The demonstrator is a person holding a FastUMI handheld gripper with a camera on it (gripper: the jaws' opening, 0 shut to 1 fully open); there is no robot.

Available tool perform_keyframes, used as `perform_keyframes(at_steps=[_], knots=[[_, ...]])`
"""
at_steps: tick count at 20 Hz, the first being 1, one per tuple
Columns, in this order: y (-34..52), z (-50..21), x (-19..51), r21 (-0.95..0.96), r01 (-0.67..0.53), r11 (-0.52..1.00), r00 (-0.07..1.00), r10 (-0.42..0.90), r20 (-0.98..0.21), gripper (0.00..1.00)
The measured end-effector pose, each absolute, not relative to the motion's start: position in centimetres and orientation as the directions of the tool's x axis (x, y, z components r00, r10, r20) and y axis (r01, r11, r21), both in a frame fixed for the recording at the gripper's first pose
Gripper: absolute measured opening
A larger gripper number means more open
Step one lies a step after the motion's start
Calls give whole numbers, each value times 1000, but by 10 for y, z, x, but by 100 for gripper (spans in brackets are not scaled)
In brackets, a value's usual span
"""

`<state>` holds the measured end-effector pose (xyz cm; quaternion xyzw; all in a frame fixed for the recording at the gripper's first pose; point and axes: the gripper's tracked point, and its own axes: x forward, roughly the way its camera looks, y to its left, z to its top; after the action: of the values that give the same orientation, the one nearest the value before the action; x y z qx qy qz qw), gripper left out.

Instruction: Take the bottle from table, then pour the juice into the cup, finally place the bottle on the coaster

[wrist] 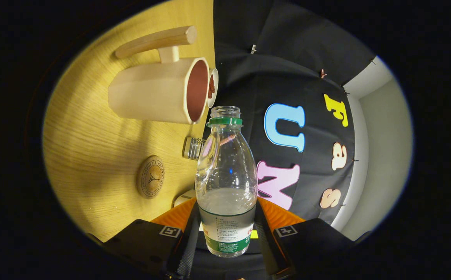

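My gripper (pixel 227 233) is shut on the lower body of a clear plastic bottle (pixel 225 167), one finger on each side of its label. The bottle has a green neck ring and no cap, and cloudy liquid fills about its lower third. Its neck points ahead of the fingers. I see the scene rolled sideways, with the wooden table (pixel 93 147) standing upright beside the bottle. A cream cup (pixel 155 93) with a dark red inside and a wooden handle stands on it; its rim is close to the bottle's mouth. A round wooden coaster (pixel 150 177) lies nearer the fingers.
A small glass jar (pixel 192 147) stands on the table between cup and coaster, right by the bottle's shoulder. A small white dish (pixel 213 87) sits just past the cup's rim. A white object (pixel 184 197) peeks out near one finger. Black cloth wall (pixel 287 70) hangs beyond.
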<state>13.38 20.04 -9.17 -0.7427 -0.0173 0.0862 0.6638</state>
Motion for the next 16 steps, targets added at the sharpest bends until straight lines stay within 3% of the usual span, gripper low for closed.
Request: perform_keyframes(at_steps=[16], knots=[[205,-90,136,-980,-59,-189,985,147,-87,72]])
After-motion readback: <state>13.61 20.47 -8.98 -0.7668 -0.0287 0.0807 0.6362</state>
